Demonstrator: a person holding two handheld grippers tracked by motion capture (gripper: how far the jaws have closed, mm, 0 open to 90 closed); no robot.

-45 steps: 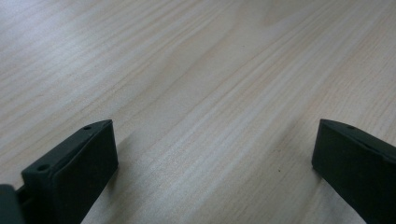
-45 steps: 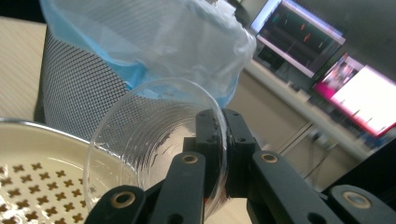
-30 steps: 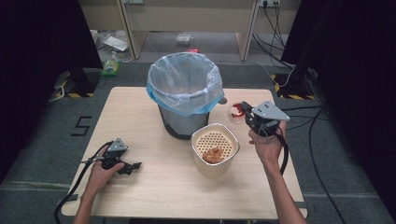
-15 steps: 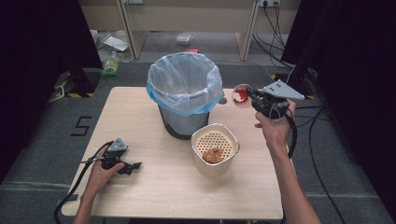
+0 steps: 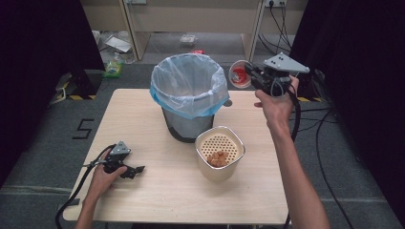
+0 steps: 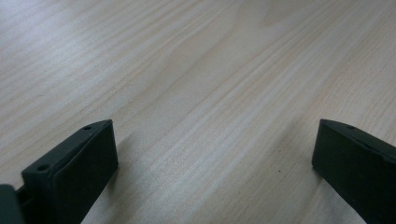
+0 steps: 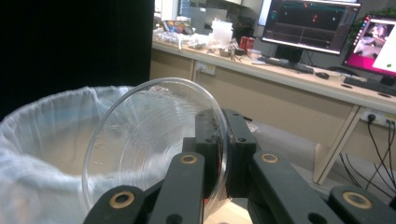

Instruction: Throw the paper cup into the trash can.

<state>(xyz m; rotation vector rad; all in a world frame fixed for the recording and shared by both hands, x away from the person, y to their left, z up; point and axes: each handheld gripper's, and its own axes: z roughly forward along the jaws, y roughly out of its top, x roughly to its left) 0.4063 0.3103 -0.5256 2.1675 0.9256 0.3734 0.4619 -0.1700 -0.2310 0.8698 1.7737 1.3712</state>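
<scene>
On the one wooden table there are two containers: one bin with a blue bag, and one cream strainer pot with some brown food pieces inside, too clumped to count. There is one clear bowl. There are two grippers, the left gripper and the right gripper. On the desk behind there are two screens.

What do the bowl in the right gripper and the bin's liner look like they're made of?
Bowl: clear, glossy, thin plastic, probably; the bin shows through its ribbed wall. Liner: thin translucent bluish plastic film, crinkled and folded over the rim.
</scene>
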